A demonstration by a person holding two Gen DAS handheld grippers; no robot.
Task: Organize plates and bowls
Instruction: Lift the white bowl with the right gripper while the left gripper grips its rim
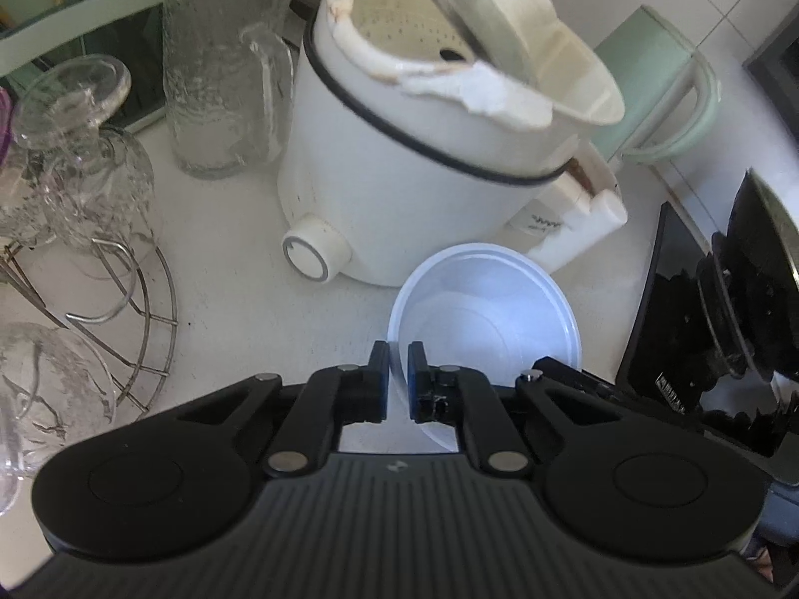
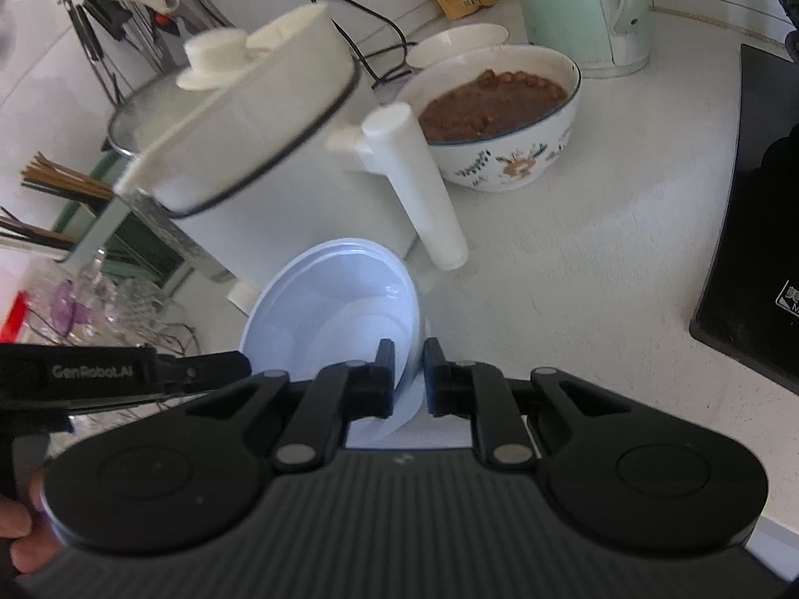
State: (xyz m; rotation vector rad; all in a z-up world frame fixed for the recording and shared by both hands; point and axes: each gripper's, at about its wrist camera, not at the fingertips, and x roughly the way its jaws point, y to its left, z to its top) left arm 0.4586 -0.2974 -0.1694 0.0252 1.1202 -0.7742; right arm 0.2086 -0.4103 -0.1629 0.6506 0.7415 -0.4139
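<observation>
The left gripper (image 1: 398, 374) is clamped on the near-left rim of a white plastic bowl (image 1: 492, 319), one finger outside the wall and one inside, with only the thin wall between them. The right gripper (image 2: 408, 374) pinches the same bowl (image 2: 344, 309) on its right-hand rim in the same way, one finger on each side of the wall. The bowl sits between the two tools, tilted in the right wrist view so its inside faces the camera; whether its base touches the counter cannot be told. It is thin, smooth and slightly translucent, round, with a rolled lip, stepped concentric rings in its floor and nothing in it.

Just behind it stands a white electric cooking pot (image 1: 399, 169) with a dark band, a round front knob and a straight handle. On the pale speckled countertop (image 2: 574, 269) beyond lie a floral ceramic bowl (image 2: 504, 120) of brown stew and a mint-green kettle (image 2: 579, 5). To the left are a textured glass pitcher (image 1: 224, 65) and upturned glasses on a wire rack (image 1: 145, 319).
</observation>
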